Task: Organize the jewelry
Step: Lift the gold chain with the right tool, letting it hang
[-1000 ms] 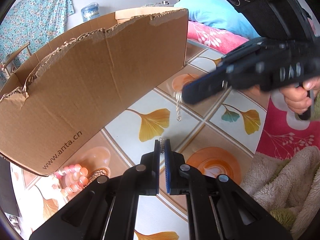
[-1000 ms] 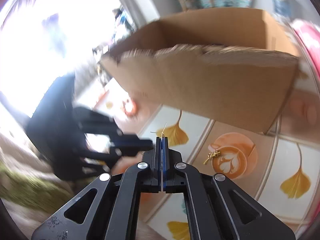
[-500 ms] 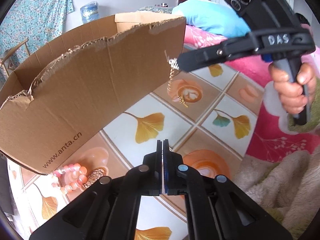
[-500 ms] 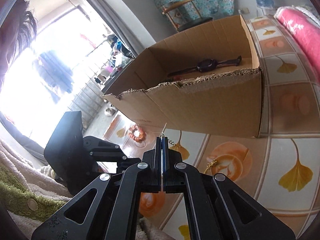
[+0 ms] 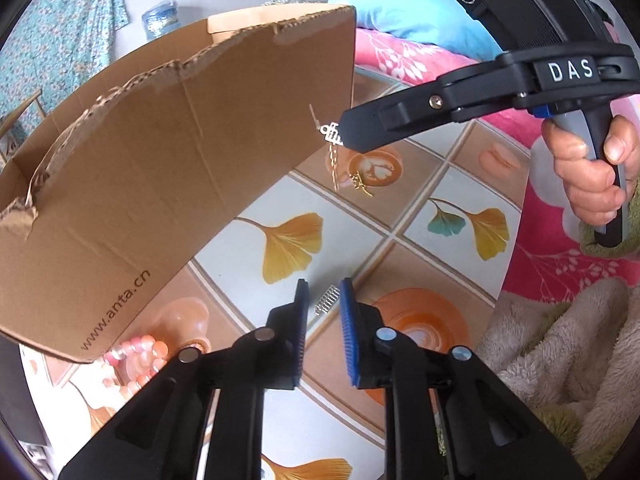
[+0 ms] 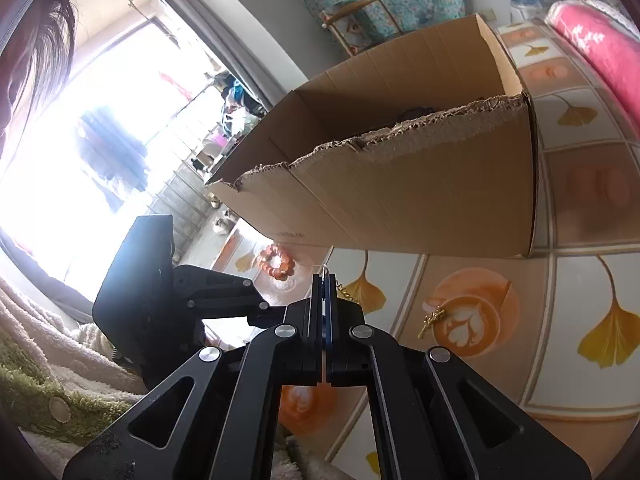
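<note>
The left tongs (image 5: 323,304) stand a little apart, their blue-padded jaws having just been opening, with nothing pressed between them; a small silver comb-shaped trinket (image 5: 327,300) shows in the gap, lying on the bench (image 5: 420,216) below, a surface printed with ginkgo leaves and coffee cups. The right tongs (image 5: 342,136) are clenched on a thin gold chain earring with a silver ornament at its top (image 5: 332,148), which dangles free above the bench, close beside the near corner of the brown cardboard box with torn upper edges (image 5: 160,160). In the right wrist view only a few links of that chain (image 6: 344,290) peep out beside the closed black jaws. A small gold charm (image 6: 431,320) lies on the bench on a latte-cup print, well apart from the box. A bracelet of pink and orange beads (image 5: 132,360) rests on the bench just beside the box's lower corner. A person's hand (image 5: 588,176) grips the handle of the right tongs, over a pink flowered cloth (image 5: 560,264). A beige fleecy blanket (image 5: 560,352) lies at the bench's edge.
</note>
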`<state>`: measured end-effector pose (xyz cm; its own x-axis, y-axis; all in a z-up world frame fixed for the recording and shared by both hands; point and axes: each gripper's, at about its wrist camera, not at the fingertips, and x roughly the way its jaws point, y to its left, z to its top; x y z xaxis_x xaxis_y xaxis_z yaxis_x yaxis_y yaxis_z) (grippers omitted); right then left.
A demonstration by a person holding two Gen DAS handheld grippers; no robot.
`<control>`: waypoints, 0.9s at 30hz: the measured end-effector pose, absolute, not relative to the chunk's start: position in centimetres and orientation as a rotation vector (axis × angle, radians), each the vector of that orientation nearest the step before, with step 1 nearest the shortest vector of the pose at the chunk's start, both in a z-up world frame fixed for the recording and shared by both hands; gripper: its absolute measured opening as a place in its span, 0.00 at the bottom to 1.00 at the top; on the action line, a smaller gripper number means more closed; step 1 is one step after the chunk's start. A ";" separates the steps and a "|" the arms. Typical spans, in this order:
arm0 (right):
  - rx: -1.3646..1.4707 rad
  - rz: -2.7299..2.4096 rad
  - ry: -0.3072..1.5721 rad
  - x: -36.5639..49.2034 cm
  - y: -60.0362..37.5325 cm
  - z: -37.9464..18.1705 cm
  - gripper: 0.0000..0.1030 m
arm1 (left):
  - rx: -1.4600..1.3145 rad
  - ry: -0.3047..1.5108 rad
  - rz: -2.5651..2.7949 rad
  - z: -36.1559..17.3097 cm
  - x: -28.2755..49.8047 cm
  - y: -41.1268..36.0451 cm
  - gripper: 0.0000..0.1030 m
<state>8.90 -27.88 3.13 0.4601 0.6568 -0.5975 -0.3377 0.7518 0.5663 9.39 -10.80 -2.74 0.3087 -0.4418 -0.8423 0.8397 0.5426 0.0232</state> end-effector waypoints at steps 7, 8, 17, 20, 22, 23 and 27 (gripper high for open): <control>0.420 0.640 0.884 8.9 -28.3 2.8 0.00 | 0.559 0.939 -0.915 -2.7 9.8 -11.6 0.09; 0.422 0.642 0.882 8.8 -28.3 2.8 0.00 | 0.566 0.938 -0.915 -2.7 9.7 -11.7 0.05; 0.414 0.652 0.851 8.4 -28.8 3.5 0.00 | 0.599 0.915 -0.890 -2.7 8.7 -12.7 0.04; 0.400 0.651 0.838 8.1 -28.9 4.2 0.00 | 0.573 0.910 -0.884 -1.8 8.6 -12.2 0.04; 0.388 0.654 0.823 7.8 -28.8 5.1 0.00 | 0.549 0.891 -0.885 -0.4 8.4 -11.9 0.04; 0.375 0.658 0.805 7.6 -28.7 5.9 0.00 | 0.536 0.879 -0.887 0.1 8.4 -11.5 0.04; 0.337 0.690 0.710 7.5 -28.4 9.7 0.00 | 0.449 0.779 -0.892 5.0 8.7 -10.5 0.04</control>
